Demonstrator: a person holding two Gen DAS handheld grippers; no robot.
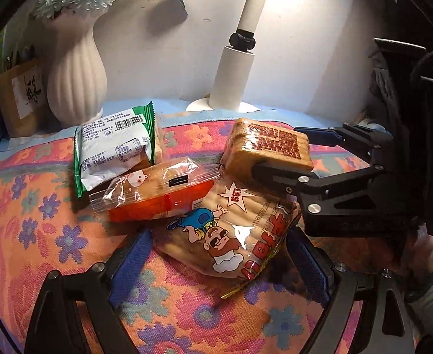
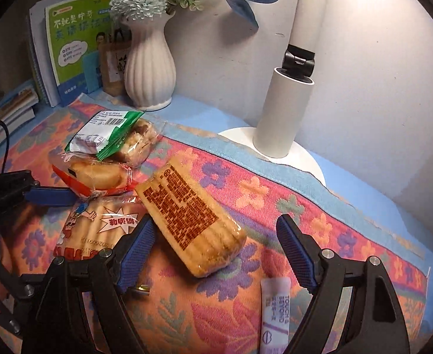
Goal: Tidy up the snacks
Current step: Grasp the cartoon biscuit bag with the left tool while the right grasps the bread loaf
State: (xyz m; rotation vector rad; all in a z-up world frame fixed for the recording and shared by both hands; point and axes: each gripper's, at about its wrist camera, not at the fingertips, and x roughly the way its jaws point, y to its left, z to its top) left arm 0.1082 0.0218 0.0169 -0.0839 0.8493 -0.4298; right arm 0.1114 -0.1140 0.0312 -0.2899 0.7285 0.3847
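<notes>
Both hand-held grippers gape empty; bread pack [image 2: 191,221] lies diagonally, long axis toward vase [image 2: 150,65].

Four snack packs huddle on the tablecloth [image 2: 246,194]. The cartoon pack [image 1: 231,236] lies in front, the barcode pack [image 1: 113,147] behind, near the vase [image 1: 74,70]. The lamp [image 1: 231,79] stands right.

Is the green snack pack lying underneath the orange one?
No, the green snack pack rests on top, leaning over the orange one.

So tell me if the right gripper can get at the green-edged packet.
Probably not directly: the green-edged packet lies at the pile's far side, behind the orange-wrapped bread and brown-printed cake, beyond the open right gripper.
</notes>
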